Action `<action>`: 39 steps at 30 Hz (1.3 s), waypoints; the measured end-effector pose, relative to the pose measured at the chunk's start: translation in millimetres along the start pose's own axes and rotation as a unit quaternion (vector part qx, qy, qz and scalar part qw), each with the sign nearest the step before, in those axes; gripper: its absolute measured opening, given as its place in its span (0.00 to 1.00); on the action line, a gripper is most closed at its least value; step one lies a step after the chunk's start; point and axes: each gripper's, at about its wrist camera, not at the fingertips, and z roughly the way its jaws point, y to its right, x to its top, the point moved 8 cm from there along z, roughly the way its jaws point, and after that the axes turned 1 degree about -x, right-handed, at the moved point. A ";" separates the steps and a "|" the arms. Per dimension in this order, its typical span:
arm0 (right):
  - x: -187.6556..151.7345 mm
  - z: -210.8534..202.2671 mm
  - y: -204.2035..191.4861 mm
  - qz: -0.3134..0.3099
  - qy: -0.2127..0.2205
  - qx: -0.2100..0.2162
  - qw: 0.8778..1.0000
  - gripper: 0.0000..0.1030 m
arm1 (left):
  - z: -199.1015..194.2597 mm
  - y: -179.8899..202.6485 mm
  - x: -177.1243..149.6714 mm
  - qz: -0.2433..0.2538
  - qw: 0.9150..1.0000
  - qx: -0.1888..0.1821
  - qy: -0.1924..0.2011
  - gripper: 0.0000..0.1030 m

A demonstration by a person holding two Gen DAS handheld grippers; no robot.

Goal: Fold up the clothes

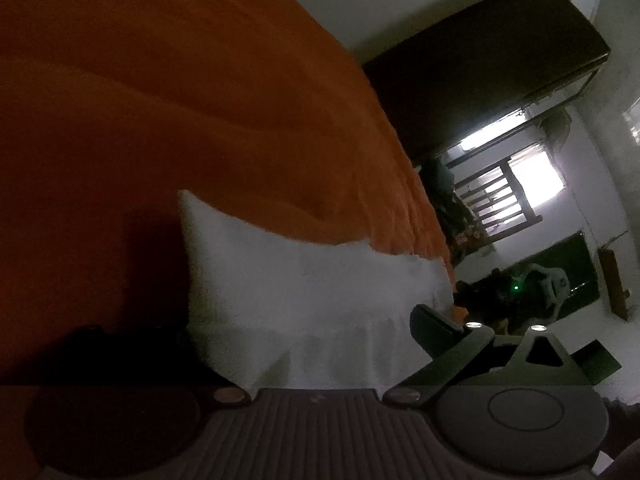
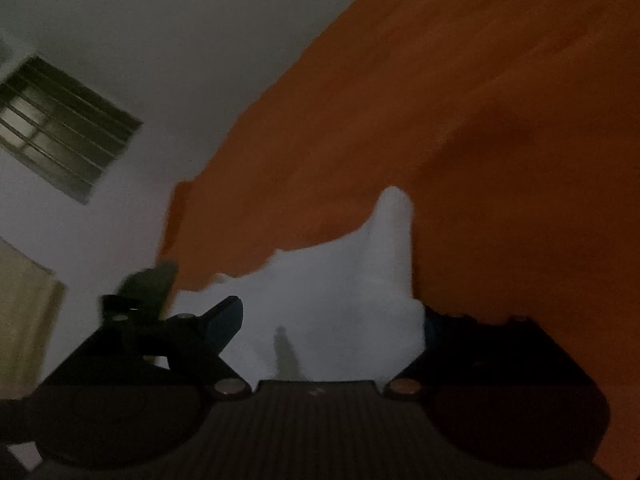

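- Left gripper (image 1: pixel 280 320): jaws spread wide, white cloth (image 1: pixel 304 280) between them, not pinched.
- Right gripper (image 2: pixel 328 320): jaws likewise released over white cloth.
- Orange fabric (image 1: pixel 180 100) overlaps the cloth.

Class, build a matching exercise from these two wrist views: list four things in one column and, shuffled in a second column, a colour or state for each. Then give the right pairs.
Things:
1. bed cover
2. white cloth
3. left gripper
4. barred window

Colour or state:
A. white, lying between the jaws
B. orange
C. jaws wide apart
D. set in the pale wall, crossed by bars

Pairs: 1-B, 2-A, 3-C, 4-D
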 end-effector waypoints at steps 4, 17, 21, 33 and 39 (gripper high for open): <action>3.6 13.5 3.3 0.015 -0.034 0.033 0.999 0.25 | -5.1 2.4 0.1 0.028 0.997 0.040 0.053 0.07; 12.2 -0.1 -28.0 -0.091 -0.018 -0.001 0.996 0.11 | -28.2 23.7 22.7 0.046 0.993 0.040 0.106 0.06; 22.0 -3.7 -28.0 -0.077 0.006 0.000 0.997 0.11 | -39.1 26.9 38.5 0.055 0.992 0.048 0.107 0.06; 58.9 -16.7 -68.8 -0.091 0.066 -0.048 0.992 0.11 | -51.5 42.6 83.8 0.051 0.985 0.087 0.141 0.06; 109.7 -24.4 -104.1 -0.102 0.119 -0.095 0.983 0.11 | -62.2 58.7 143.5 0.037 0.979 0.109 0.169 0.06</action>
